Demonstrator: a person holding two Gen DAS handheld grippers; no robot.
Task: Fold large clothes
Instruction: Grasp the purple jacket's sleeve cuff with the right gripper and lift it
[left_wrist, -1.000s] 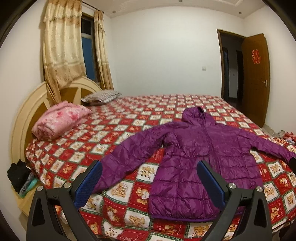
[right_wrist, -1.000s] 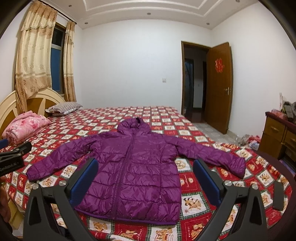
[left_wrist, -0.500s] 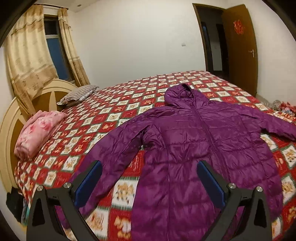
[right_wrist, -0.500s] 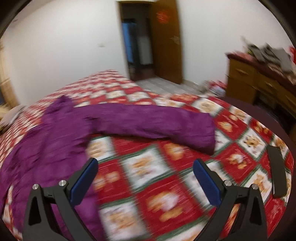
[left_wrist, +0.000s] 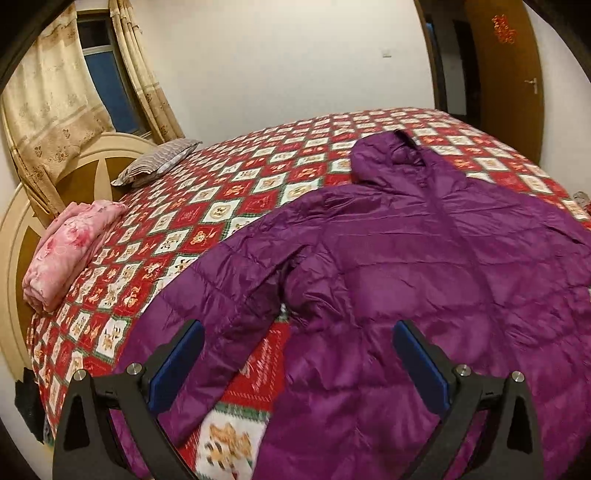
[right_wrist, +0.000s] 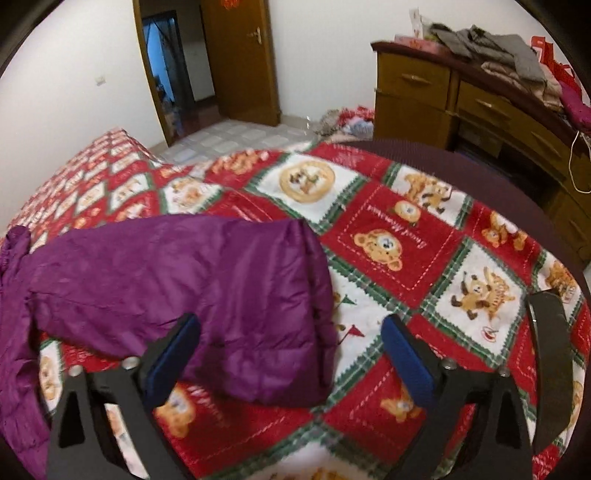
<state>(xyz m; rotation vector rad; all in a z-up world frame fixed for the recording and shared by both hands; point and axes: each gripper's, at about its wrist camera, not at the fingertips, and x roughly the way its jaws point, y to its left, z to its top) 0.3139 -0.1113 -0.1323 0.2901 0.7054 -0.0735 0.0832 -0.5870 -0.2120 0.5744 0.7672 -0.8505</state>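
A: Nearest first, what are the two tools doing?

B: The left gripper (left_wrist: 295, 363) has its fingers (left_wrist: 177, 363) spread wide with nothing between the pads, and it hangs over the near-side sleeve and the flank of the purple jacket (left_wrist: 424, 266). The right gripper (right_wrist: 291, 354) is just as wide apart and empty, over the cuff of the other sleeve (right_wrist: 207, 295).

A: And the jacket itself?

B: Spread flat and face up on the bed (left_wrist: 236, 206), hem toward the near edge, hood toward the far edge, sleeves out to either side. The right sleeve ends on bare quilt, short of the bed's edge on that side.

A: How do you reckon it handles?

B: Light, I'd judge: thin quilted down, puffy and limp, with a shiny shell that looks slippery. A shallow nip on one layer would likely slide off, so bite both layers. The cuff edge is the sensible hold on the right; on the left, the sleeve end nearest the fingers. It should spring back a little once folded, so it may need pressing flat.

A: Anything farther off?

B: A pink folded blanket (left_wrist: 70, 251) by the headboard edge, a striped pillow (left_wrist: 159, 166) beyond it, well apart from the jacket. In the right view, a wooden dresser (right_wrist: 461, 107) with clothes piled on it stands past the bed.
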